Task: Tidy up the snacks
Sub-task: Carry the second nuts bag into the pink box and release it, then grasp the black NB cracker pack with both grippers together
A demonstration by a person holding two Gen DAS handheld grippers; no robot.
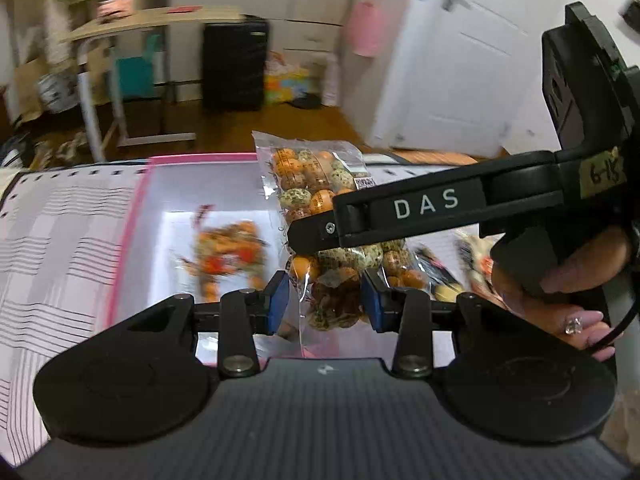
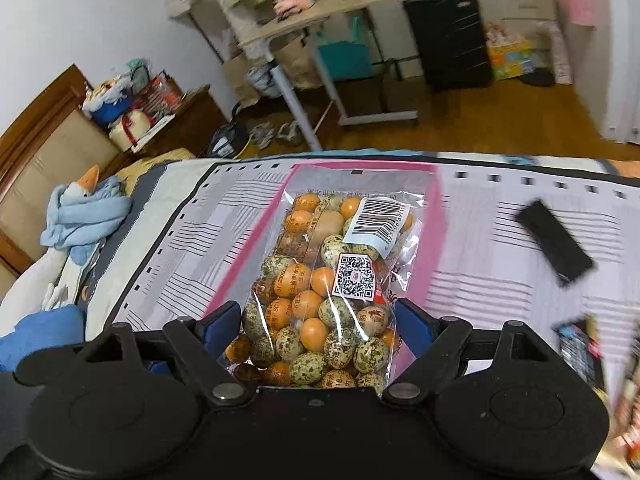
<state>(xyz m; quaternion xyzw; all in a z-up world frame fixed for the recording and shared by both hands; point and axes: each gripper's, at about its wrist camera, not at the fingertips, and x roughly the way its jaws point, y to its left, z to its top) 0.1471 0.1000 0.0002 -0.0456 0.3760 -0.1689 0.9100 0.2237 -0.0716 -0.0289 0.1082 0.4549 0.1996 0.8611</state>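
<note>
Right wrist view showed the right gripper (image 2: 320,330) clamped on a bag of speckled eggs (image 2: 320,300) above the pink box (image 2: 236,268), the left gripper (image 1: 324,300) pinching it too, loose snacks (image 1: 476,268) still unsorted beside the box.

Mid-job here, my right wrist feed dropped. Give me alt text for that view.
The right gripper is shut on a clear bag of orange and speckled egg-shaped snacks, barcode and QR stickers facing the camera, held over a pink-rimmed box on a striped bedspread. A black rectangular object lies to the right, and a cluttered bedroom fills the background.
</note>
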